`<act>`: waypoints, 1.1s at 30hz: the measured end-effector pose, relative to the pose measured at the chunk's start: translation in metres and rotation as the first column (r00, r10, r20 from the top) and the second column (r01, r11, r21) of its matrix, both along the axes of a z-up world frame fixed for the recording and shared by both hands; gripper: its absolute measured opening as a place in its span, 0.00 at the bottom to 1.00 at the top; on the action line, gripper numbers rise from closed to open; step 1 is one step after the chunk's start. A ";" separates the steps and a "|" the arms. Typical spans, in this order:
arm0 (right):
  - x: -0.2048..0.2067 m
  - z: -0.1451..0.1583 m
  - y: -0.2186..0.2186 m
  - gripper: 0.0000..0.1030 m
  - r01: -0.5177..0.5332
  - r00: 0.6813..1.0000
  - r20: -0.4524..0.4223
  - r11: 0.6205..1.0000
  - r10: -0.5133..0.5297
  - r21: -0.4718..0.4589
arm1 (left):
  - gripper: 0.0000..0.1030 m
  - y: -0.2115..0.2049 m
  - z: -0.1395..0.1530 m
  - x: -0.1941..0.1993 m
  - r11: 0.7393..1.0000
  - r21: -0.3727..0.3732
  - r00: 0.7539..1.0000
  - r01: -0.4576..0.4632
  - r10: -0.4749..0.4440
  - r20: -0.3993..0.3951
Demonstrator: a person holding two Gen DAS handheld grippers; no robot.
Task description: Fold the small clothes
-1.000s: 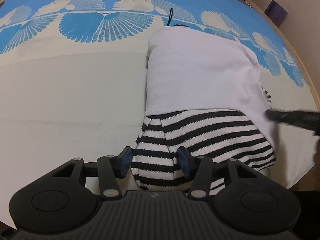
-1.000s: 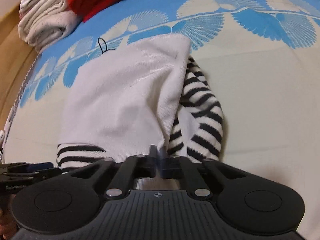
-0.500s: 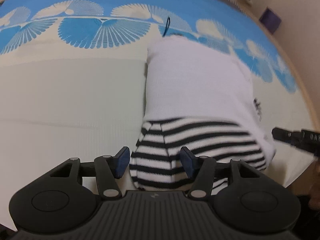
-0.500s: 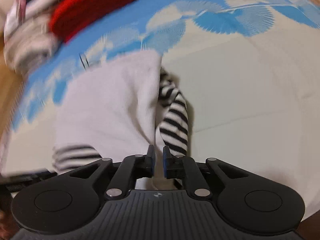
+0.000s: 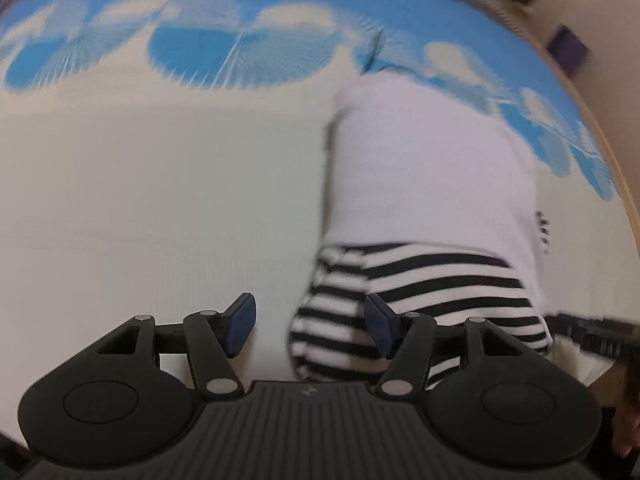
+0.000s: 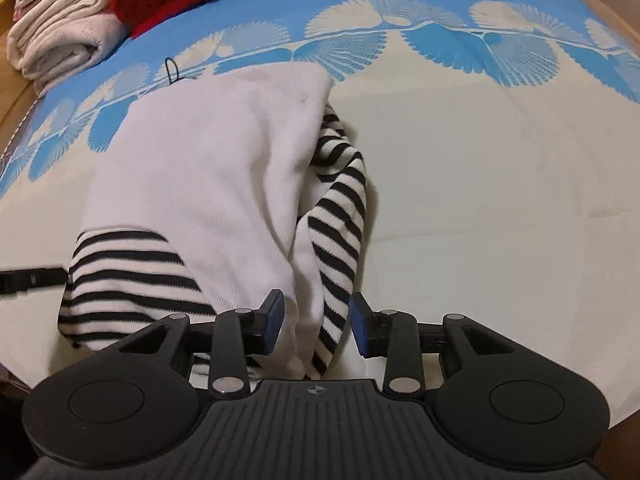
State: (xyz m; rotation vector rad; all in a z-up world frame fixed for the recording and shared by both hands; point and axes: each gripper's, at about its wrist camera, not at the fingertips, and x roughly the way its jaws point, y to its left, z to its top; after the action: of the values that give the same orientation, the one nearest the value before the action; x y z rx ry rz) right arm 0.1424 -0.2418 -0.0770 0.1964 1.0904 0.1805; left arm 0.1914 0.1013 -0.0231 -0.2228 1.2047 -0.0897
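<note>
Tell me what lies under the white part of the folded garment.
Under the white panel a striped sleeve shows along its right edge. How far it reaches beneath is covered.

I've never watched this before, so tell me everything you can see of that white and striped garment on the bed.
The small garment is a soft white knit with black-and-white striped sleeves, folded into a narrow bundle. One sleeve lies across its near left corner, the other trails along its right edge. It rests on the blue-patterned bedspread; neither gripper's pads press it.

L claw (image 5: 310,326) opening w/ jaws apart over striped sleeve (image 5: 400,304) of white top (image 5: 432,168), on blue-patterned bed (image 5: 160,200); view blurred.
</note>
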 end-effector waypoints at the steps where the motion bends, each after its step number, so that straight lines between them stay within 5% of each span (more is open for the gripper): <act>1: 0.000 -0.003 0.000 0.36 -0.004 1.000 -0.016 1.000 0.003 -0.016 | 0.62 0.000 -0.007 0.001 1.000 -0.014 0.999 -0.001 0.001 -0.036; 2: 0.000 -0.004 -0.001 0.36 0.004 1.000 -0.019 1.000 -0.005 -0.020 | 0.55 -0.002 -0.012 0.001 0.999 -0.036 0.998 0.011 -0.013 -0.063; 3: 0.001 -0.002 -0.002 0.36 0.017 1.000 -0.013 1.000 -0.017 -0.013 | 0.33 -0.006 -0.014 0.000 0.998 -0.055 0.997 0.033 -0.036 -0.066; 4: 0.000 0.002 -0.005 0.36 0.033 0.999 0.000 0.999 -0.033 0.000 | 0.24 -0.012 -0.012 -0.001 0.996 -0.074 0.996 0.056 -0.060 -0.058; 13: -0.025 0.032 -0.023 0.37 0.057 0.992 0.107 0.997 -0.062 0.043 | 0.19 -0.023 -0.003 -0.010 0.995 -0.037 0.996 0.091 -0.092 -0.017; 16: -0.036 0.041 -0.023 0.37 0.056 0.987 0.152 0.998 -0.057 0.007 | 0.36 -0.025 0.007 -0.022 0.995 0.053 0.995 0.086 -0.088 0.039; 18: -0.044 0.048 -0.026 0.40 0.068 0.980 0.187 0.998 -0.067 0.002 | 0.62 -0.028 0.020 -0.034 0.989 0.120 0.990 0.086 -0.099 0.105; 21: -0.061 0.059 -0.028 0.48 0.087 0.968 0.233 0.996 -0.090 0.023 | 0.82 -0.029 0.044 -0.057 0.987 0.143 0.974 0.068 -0.097 0.207; 25: -0.087 0.072 -0.026 0.57 0.109 0.948 0.297 0.994 -0.111 0.023 | 0.85 -0.034 0.064 -0.092 0.982 0.178 0.957 0.056 -0.104 0.271; 29: -0.115 0.079 -0.020 0.68 0.134 0.929 0.348 0.991 -0.126 -0.001 | 1.00 -0.047 0.077 -0.132 0.977 0.213 0.935 0.020 -0.094 0.342; 33: -0.140 0.082 -0.010 0.72 0.154 0.919 0.373 0.987 -0.129 -0.037 | 0.99 -0.056 0.071 -0.165 0.981 0.194 0.933 -0.019 -0.052 0.355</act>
State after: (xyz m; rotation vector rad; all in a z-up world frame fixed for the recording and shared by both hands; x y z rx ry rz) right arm 0.0022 -0.2513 0.0052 0.1729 0.7008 0.0471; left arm 0.0261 0.0451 0.0483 -0.0209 0.8428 -0.0246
